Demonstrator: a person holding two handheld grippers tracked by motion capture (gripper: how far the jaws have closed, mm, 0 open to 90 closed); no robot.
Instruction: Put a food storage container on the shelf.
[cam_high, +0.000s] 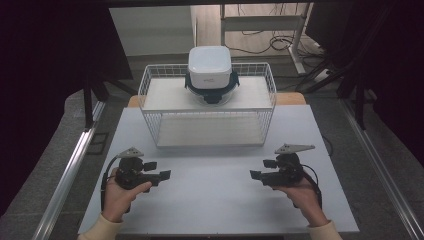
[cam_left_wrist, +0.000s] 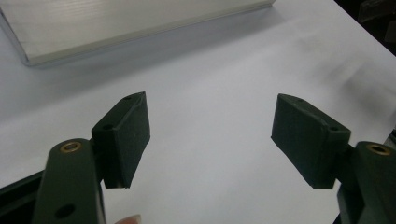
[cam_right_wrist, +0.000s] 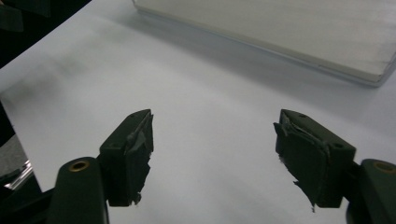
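A white lidded container (cam_high: 210, 67) with dark blue side clips stands on the top shelf of a white wire rack (cam_high: 207, 104) at the back of the table. My left gripper (cam_high: 159, 170) rests low over the front left of the white table (cam_high: 215, 197), held by a hand, jaws pointing right. Its own view shows the left gripper (cam_left_wrist: 210, 135) open with bare table between the pads. My right gripper (cam_high: 261, 169) sits at the front right, jaws pointing left. The right gripper (cam_right_wrist: 212, 149) is open too, its pads (cam_right_wrist: 133, 154) worn and ragged.
The rack's pale lower board (cam_left_wrist: 116, 23) lies ahead of the left jaws and shows again as the board (cam_right_wrist: 289, 28) ahead of the right jaws. Metal rails (cam_high: 70, 170) flank the table. Cables (cam_high: 280, 42) lie on the floor behind.
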